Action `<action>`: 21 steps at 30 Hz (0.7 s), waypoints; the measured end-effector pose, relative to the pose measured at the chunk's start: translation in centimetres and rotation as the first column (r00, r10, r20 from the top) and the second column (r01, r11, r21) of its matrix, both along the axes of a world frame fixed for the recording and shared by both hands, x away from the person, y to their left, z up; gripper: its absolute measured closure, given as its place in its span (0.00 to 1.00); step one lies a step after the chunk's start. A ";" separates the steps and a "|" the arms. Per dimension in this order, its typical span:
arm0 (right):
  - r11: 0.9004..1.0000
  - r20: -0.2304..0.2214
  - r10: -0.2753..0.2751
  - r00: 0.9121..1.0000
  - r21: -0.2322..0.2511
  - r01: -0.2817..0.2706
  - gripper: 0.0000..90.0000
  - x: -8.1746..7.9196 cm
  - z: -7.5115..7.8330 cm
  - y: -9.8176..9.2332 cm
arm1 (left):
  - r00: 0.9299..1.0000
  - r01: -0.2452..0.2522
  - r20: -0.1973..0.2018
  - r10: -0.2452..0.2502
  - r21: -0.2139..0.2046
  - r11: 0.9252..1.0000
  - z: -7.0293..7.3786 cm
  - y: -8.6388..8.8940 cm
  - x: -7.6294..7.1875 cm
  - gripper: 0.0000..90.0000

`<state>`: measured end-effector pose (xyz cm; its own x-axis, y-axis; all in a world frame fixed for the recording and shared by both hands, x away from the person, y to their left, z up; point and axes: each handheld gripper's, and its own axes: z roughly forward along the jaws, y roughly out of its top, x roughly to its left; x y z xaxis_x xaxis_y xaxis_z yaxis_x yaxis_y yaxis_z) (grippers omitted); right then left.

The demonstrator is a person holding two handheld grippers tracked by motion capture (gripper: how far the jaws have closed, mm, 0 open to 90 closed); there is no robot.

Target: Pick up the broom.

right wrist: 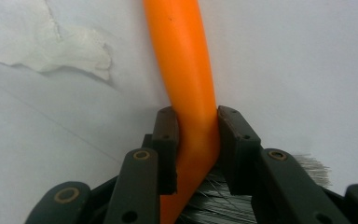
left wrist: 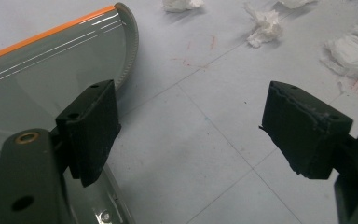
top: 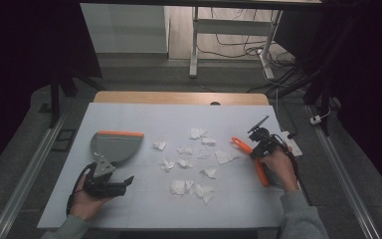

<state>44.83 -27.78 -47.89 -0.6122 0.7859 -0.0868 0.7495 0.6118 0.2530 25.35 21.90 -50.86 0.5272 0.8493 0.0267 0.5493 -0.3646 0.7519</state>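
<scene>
Right gripper view, orange brush handle (right wrist: pixel 186 70) clamped between jaws

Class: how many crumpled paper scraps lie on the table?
About 11 scraps: two farthest, one nearer the dustpan, five mid-table, three nearest; clumps may hide more.

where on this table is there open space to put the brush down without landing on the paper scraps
Bare patches: the white table's far strip beyond the grey dustpan with orange edge, and the near edge below the crumpled white paper scraps. The centre, between the dustpan and the orange-handled brush, is crowded.
</scene>
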 end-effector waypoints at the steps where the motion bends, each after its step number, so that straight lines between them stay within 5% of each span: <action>1: 1.000 0.000 0.000 1.000 0.000 0.000 0.78 0.0 0.0 0.0 | 1.000 0.001 -0.001 -0.001 -0.001 1.000 0.0 0.0 0.0 0.22; 7: 0.991 0.044 0.009 0.999 0.134 -0.015 0.78 -0.7 1.9 -1.6 | 1.000 0.005 0.001 -0.005 0.000 1.000 0.0 -0.1 0.0 0.22; 8: 0.981 0.068 0.007 0.998 0.195 -0.020 0.78 -1.0 2.7 -2.1 | 1.000 0.005 0.001 -0.005 -0.001 1.000 0.0 -0.1 0.0 0.22; 9: 0.981 0.068 0.007 0.998 0.195 -0.020 0.78 -1.0 2.7 -2.1 | 1.000 0.005 0.001 -0.005 -0.001 1.000 0.0 -0.1 0.0 0.22; 16: 0.922 0.106 0.029 0.994 0.382 -0.067 0.78 -2.0 5.2 -3.4 | 1.000 0.007 0.003 -0.007 -0.005 1.000 0.1 -0.2 0.1 0.22; 17: 0.922 0.106 0.029 0.994 0.382 -0.067 0.78 -2.0 5.2 -3.4 | 1.000 0.007 0.003 -0.007 -0.004 1.000 0.1 -0.2 0.1 0.22; 21: 0.897 0.126 0.023 0.992 0.436 -0.077 0.78 -2.2 5.8 -3.5 | 1.000 0.010 0.003 -0.010 -0.010 1.000 0.2 -0.5 0.3 0.22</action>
